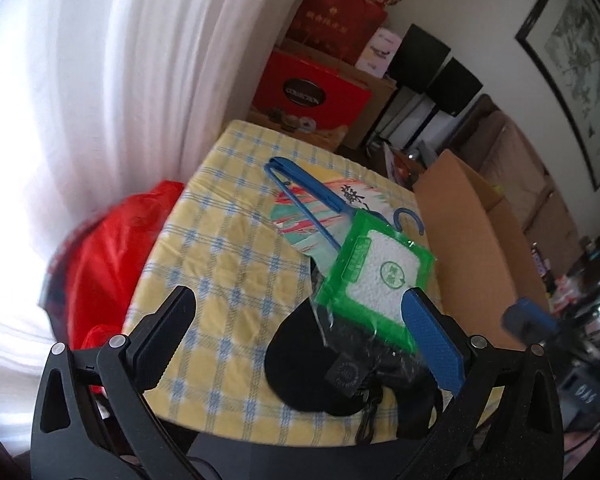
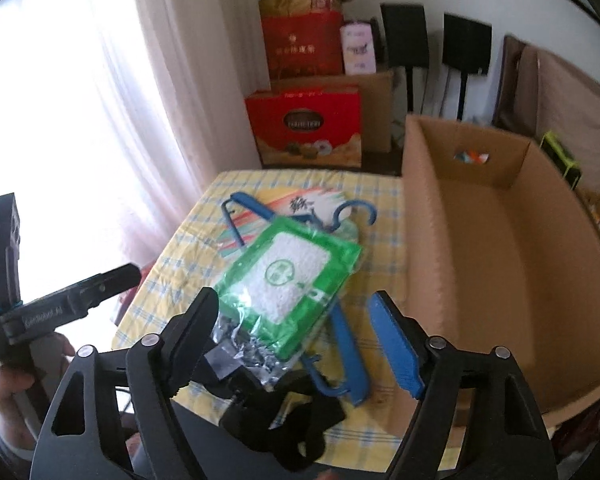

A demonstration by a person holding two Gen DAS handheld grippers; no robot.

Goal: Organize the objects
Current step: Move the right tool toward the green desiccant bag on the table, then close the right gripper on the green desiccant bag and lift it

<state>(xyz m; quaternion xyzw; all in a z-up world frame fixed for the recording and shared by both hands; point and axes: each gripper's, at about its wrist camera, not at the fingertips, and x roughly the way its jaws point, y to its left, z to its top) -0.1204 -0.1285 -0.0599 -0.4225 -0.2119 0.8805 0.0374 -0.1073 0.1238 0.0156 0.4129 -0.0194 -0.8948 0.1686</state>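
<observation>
**Green packet on checked tablecloth**

The green packet [image 2: 290, 280] lies on a blue hanger [image 2: 348, 356] on the yellow checked tablecloth [image 2: 188, 252]. Both right gripper [image 2: 296, 344] and left gripper [image 1: 300, 344] gape wide, holding nothing. Beside the table stands an open cardboard box [image 2: 500, 272]; white curtains [image 1: 120, 80] hang behind.

A green sachet [image 2: 290, 280] lies across a blue hanger [image 2: 346, 344], hiding the hanger's middle at the picture's six o'clock; only its hook and lower bar show. A dark item in clear wrap [image 2: 252, 344] under the sachet is partly covered and too blurred to identify. In the left wrist view the red bag [image 1: 112, 256] at nine o'clock is smeared, and the clutter at three o'clock is unreadable. The cardboard box [image 2: 480, 240] is cut by the right wrist view's edge; items behind its handle hole cannot be told.
</observation>
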